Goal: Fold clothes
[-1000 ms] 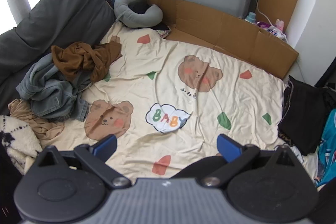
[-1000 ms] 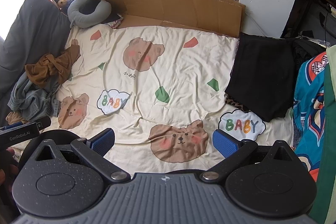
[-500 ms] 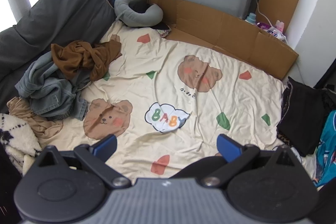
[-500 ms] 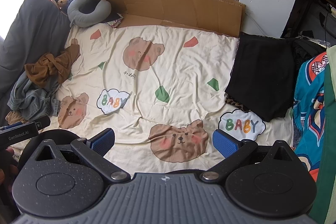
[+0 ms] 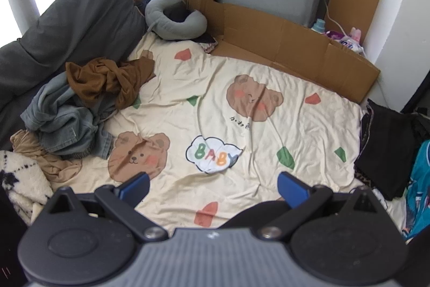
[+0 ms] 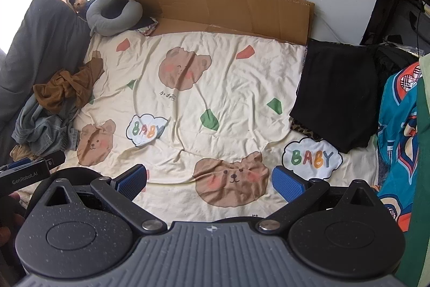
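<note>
**Bed spread bare in the middle, folding not yet begun**

Cream bedding printed with bears and "BABY" clouds fills both views, and this bed sheet [image 5: 242,109] is the working surface, with its centre free of garments.

Left claw [image 5: 212,186] hovers over the near edge of the bed with its blue pads spread wide, holding nothing. Right claw [image 6: 209,180] is likewise spread and empty, above a printed bear.

From the left claw outward, at about ten o'clock, lies the unfolded heap: a grey-blue denim garment [image 5: 61,125] with a brown garment [image 5: 107,80] crumpled on top of it and a tan garment [image 5: 45,160] beneath its near edge. Farther out at eleven o'clock sit a grey pillow [image 5: 80,18] and a grey neck cushion [image 5: 174,23]. At three o'clock a flat black garment [image 6: 341,93] rests on the bed's right edge; it looks already folded, though I cannot be sure. So at best one piece seems done and the heap of at least three remains.

Only the right view shows the second "BABY" cloud and the black garment whole. It also catches the left claw's body at nine o'clock. Only the left view shows the white fleece blanket [image 5: 18,184] beside the heap.
</note>
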### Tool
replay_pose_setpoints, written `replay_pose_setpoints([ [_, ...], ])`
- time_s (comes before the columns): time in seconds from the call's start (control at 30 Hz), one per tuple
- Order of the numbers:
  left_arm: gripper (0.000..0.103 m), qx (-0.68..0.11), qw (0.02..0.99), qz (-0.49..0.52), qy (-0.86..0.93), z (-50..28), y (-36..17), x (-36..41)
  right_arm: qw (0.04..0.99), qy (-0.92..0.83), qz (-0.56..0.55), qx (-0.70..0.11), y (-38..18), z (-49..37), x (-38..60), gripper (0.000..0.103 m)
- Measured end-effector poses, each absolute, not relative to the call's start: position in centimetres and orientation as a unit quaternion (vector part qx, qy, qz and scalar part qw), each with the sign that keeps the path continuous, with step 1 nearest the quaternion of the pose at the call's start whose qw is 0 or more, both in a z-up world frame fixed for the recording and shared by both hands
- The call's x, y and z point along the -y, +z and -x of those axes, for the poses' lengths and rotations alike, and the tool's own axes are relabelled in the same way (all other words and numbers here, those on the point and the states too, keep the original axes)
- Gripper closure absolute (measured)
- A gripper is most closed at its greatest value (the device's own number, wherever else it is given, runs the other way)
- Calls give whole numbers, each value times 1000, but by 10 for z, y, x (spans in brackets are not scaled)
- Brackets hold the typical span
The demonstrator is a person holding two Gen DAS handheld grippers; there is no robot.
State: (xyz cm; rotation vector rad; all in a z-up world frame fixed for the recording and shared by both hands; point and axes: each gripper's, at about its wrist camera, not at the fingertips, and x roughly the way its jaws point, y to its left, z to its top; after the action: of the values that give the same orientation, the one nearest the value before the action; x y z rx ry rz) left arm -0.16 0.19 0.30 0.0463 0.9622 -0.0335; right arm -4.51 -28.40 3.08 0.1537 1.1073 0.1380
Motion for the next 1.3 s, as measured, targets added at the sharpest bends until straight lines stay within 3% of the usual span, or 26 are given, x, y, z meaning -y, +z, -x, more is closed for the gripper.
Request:
replay_pose_setpoints([
  [0.77,1,-442,895,14,-59,-9,34,-24,843,56,-48,-533,42,22,278,1],
  [1.3,1,-407,911,26,-65,-33,85,-66,873,72,-58,-479,103,7,262,1],
])
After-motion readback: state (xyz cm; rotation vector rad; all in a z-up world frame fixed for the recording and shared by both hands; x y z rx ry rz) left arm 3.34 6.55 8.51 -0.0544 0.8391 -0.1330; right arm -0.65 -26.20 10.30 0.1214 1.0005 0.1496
